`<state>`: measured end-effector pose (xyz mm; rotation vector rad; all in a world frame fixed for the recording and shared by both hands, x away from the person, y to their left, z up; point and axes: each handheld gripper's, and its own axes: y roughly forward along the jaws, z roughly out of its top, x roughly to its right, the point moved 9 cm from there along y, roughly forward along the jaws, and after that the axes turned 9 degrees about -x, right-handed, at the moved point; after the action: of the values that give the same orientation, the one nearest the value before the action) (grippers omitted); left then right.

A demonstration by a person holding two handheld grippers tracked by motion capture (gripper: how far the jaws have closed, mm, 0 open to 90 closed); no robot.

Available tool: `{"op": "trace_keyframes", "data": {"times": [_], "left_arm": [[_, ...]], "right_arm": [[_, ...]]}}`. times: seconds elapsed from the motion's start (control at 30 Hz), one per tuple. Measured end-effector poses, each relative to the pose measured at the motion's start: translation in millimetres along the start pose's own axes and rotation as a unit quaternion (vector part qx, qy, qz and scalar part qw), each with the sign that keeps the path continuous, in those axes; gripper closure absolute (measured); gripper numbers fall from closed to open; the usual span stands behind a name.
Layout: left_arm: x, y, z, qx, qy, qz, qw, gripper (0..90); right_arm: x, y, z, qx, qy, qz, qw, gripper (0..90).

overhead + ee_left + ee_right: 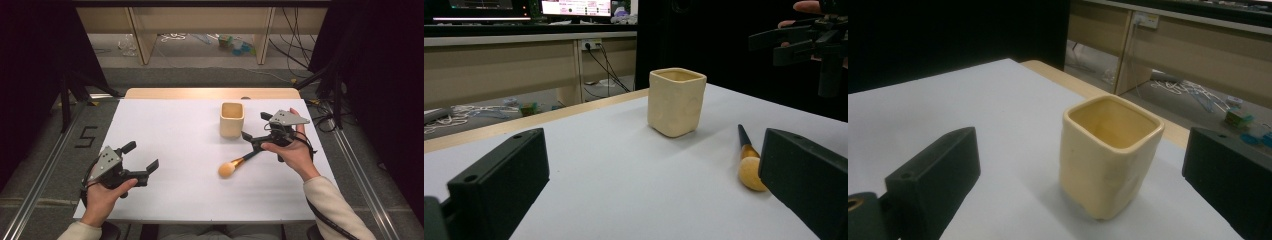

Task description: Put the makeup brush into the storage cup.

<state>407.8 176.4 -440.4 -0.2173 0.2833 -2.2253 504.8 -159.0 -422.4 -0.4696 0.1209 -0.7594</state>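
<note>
Right hand-held gripper (254, 129): released, centre-right, beside cup (232, 120)
Left hand-held gripper (140, 156): released, lower left
Brush (236, 164): flat on worktop (175, 130)

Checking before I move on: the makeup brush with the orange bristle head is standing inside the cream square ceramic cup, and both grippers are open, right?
Not quite. The makeup brush with the orange bristle head lies flat on the white table, beside the cream square ceramic cup, as the high view shows. Both grippers are open.
</note>
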Motion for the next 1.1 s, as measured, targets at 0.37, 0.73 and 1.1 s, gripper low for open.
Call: {"op": "trace_keyframes", "data": {"times": [0.37, 0.73, 1.1], "left_arm": [[-0.1, -0.3, 0.3, 0.001, 0.000, 0.000, 1.0000, 0.0], [-0.3, -0.3, 0.3, 0.001, 0.000, 0.000, 1.0000, 0.0], [0.0, -0.2, 0.0, 0.000, 0.000, -0.001, 1.0000, 0.0]], "right_arm": [[-2.8, 12.0, 9.1, 0.003, -0.007, 0.006, 1.0000, 3.2], [-0.1, 21.1, 12.0, -0.006, -0.017, 0.009, 0.9998, 3.5], [3.0, 28.6, 11.3, -0.059, -0.037, 0.031, 0.9971, 4.7]]}}
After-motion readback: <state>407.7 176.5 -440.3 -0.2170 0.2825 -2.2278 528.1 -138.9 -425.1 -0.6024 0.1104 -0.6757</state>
